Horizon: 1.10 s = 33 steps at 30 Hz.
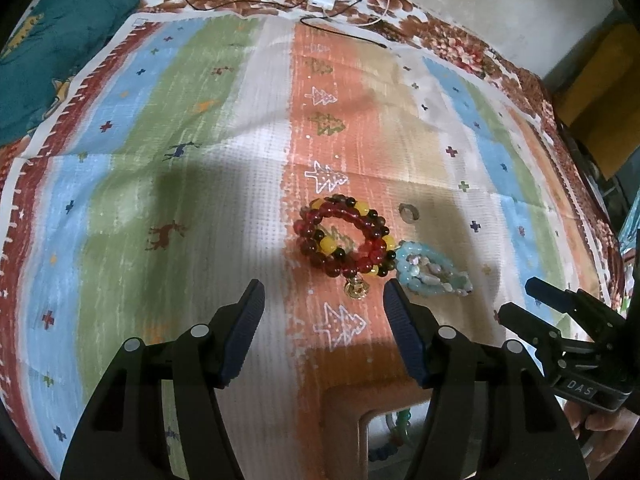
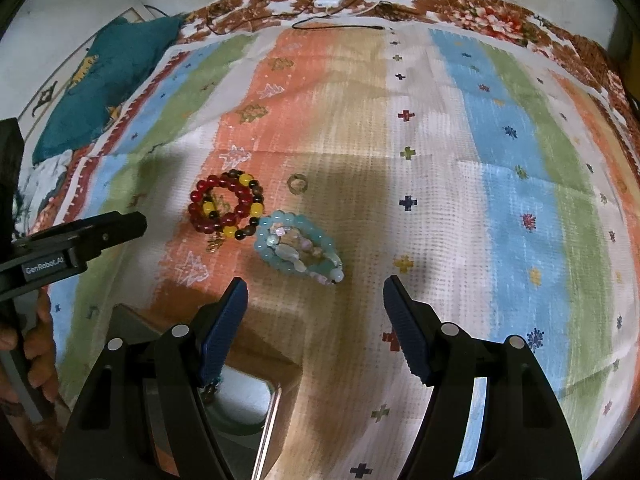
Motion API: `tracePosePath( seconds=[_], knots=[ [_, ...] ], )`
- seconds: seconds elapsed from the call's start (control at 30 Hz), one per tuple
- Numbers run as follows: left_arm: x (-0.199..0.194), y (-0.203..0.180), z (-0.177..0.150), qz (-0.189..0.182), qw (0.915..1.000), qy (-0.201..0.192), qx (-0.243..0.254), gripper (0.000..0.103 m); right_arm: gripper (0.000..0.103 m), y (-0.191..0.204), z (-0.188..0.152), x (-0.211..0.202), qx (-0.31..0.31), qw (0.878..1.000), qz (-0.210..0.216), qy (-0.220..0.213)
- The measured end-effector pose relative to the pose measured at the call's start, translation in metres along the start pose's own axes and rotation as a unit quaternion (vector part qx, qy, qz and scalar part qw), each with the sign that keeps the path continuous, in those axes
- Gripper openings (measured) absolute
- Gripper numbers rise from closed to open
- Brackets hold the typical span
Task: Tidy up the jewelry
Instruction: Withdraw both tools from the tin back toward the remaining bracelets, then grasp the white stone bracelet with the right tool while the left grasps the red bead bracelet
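Note:
A red, yellow and brown bead bracelet (image 1: 344, 240) with a gold charm lies on the striped cloth, just ahead of my open, empty left gripper (image 1: 324, 304). A pale blue bead bracelet (image 1: 434, 274) touches its right side. A small ring (image 1: 409, 213) lies just beyond them. In the right wrist view the blue bracelet (image 2: 298, 250) lies ahead of my open, empty right gripper (image 2: 314, 304), with the red bracelet (image 2: 228, 208) to its left and the ring (image 2: 298, 184) behind. An open box (image 2: 240, 404) sits under the right gripper's left finger, with beads inside.
The box (image 1: 384, 428) also shows below the left gripper. The right gripper (image 1: 560, 320) shows at the right edge of the left wrist view; the left gripper (image 2: 80, 236) shows at the left of the right wrist view. A teal pillow (image 2: 108, 80), cables and a white charger (image 1: 322, 0) lie at the back.

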<state>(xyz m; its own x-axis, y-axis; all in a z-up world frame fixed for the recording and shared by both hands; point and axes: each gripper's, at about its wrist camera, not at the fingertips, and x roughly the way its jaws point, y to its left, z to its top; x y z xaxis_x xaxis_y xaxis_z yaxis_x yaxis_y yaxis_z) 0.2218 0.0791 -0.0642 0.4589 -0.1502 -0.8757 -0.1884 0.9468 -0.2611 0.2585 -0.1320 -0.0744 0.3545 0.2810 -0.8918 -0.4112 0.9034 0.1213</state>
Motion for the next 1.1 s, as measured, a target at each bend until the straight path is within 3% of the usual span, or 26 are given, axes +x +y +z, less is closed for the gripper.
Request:
tracePosePath(
  seconds=[0.3, 1.1],
  knots=[
    [0.012, 0.001, 0.009, 0.0, 1.0, 0.004, 0.006, 0.061, 0.07, -0.003, 0.007, 0.016, 0.005, 1.0, -0.002, 0.014],
    [0.054, 0.003, 0.025, 0.001, 0.9991, 0.041, 0.013, 0.041, 0.07, 0.0, 0.017, 0.058, -0.005, 0.998, 0.018, 0.057]
  ],
)
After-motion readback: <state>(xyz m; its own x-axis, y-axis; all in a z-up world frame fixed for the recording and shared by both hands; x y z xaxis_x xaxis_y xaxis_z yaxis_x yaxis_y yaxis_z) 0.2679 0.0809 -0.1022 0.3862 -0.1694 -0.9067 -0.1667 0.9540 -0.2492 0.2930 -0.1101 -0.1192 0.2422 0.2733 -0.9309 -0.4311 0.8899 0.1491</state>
